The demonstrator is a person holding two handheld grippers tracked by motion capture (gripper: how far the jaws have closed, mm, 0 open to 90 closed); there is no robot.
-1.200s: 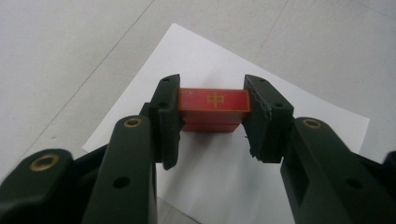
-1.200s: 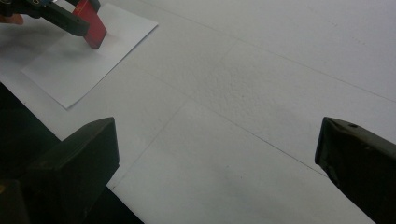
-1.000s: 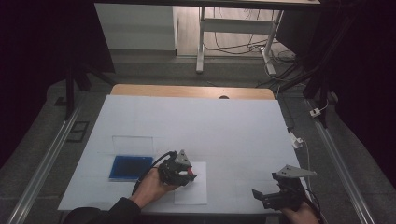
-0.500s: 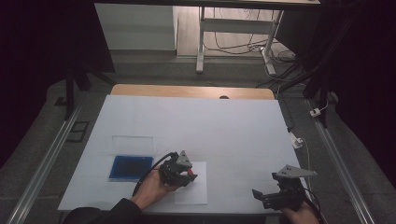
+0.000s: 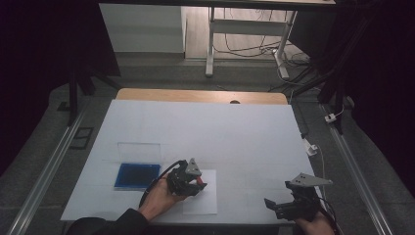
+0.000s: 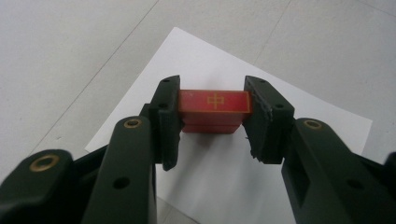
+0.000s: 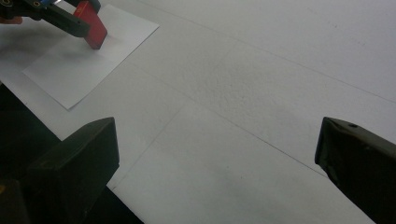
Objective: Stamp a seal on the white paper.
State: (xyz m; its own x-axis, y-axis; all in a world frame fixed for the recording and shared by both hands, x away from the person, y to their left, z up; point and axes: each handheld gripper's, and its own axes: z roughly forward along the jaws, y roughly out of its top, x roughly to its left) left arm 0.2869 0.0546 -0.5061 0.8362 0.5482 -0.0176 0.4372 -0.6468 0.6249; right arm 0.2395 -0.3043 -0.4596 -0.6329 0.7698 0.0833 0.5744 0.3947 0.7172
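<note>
A: What does the left gripper [image 6: 212, 119] hold?
B: A red block [image 6: 214, 110], clamped between its jaws just above the sheet of paper [image 6: 224, 182].
A: And the right gripper [image 7: 217, 154]?
B: Its jaws stand wide apart over the white table [image 7: 280, 84], the block well off to its upper left.

High view looks down; both gripper views closely share the paper sheet [image 6: 219, 154].

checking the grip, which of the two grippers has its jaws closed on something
The left gripper: its jaws clamp a red stamp block over the white paper sheet. The right gripper has jaws wide apart, nothing between.
</note>
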